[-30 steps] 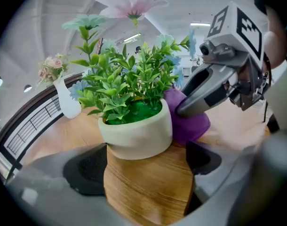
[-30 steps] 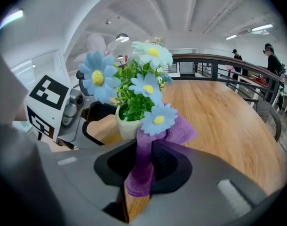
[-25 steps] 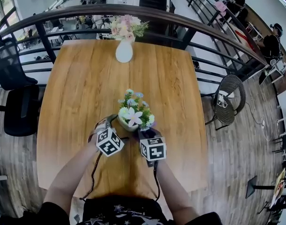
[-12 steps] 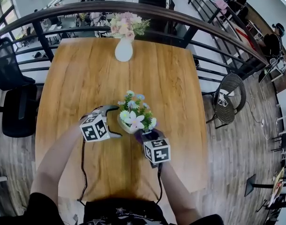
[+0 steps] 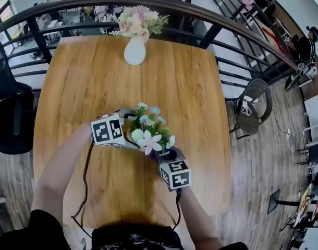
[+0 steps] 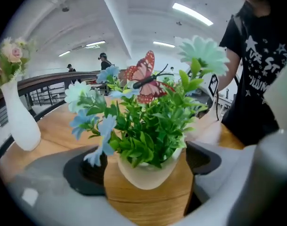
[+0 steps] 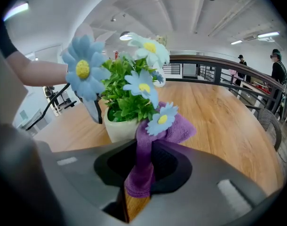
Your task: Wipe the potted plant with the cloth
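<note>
Grips cloth [image 7: 175, 128] in shut right gripper [image 7: 136, 185], touching plant [image 7: 127, 102] straight ahead; cups pot [image 6: 146, 171] between left gripper's [image 6: 148, 185] wide-open jaws, one each side.

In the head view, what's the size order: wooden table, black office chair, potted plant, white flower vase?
wooden table
black office chair
potted plant and white flower vase look alike; the plant is nearer, so unranked

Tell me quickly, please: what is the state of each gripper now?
Left gripper: open, its jaws standing either side of the potted plant.
Right gripper: closed on the purple cloth.
</note>
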`<state>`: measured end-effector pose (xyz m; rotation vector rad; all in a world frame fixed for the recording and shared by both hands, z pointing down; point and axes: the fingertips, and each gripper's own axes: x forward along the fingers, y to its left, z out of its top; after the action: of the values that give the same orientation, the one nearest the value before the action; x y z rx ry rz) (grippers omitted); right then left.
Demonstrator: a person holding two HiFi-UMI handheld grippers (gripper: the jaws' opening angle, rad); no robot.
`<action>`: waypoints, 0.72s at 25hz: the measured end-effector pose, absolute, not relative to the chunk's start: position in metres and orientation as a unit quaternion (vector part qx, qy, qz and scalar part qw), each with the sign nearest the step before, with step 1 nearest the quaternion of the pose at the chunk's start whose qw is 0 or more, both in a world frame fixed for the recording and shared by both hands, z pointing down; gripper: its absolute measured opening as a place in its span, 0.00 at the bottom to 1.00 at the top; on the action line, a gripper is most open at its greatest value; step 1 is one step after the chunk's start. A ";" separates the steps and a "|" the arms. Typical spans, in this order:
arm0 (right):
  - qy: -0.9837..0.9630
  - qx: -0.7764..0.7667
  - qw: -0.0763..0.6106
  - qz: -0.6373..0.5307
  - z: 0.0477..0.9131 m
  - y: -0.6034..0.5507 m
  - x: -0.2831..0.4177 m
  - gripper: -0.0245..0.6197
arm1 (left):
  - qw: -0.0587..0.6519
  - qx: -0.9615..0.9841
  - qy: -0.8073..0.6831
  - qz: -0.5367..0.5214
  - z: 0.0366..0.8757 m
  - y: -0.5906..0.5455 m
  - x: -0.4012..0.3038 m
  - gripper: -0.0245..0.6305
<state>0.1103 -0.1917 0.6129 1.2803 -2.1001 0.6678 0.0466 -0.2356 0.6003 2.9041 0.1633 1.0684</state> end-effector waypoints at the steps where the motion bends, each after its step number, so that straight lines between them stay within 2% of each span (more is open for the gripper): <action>1: -0.788 0.481 0.290 0.252 0.613 -0.193 0.110 0.17 | 0.028 0.940 0.055 0.335 0.598 -0.235 0.049 0.86; 3: -0.787 0.485 0.287 0.252 0.613 -0.197 0.111 0.17 | 0.039 0.944 0.055 0.322 0.596 -0.233 0.051 0.76; 8: -0.788 0.489 0.282 0.245 0.615 -0.206 0.113 0.17 | 0.051 0.951 0.014 0.306 0.597 -0.237 0.049 0.75; 18: -0.785 0.505 0.280 0.225 0.612 -0.208 0.106 0.17 | 0.113 0.937 -0.160 0.290 0.598 -0.253 0.050 0.74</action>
<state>0.1055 -0.2083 0.6123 1.3539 -2.1056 0.6025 0.0497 -0.2533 0.5985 2.7485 -0.4701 0.8510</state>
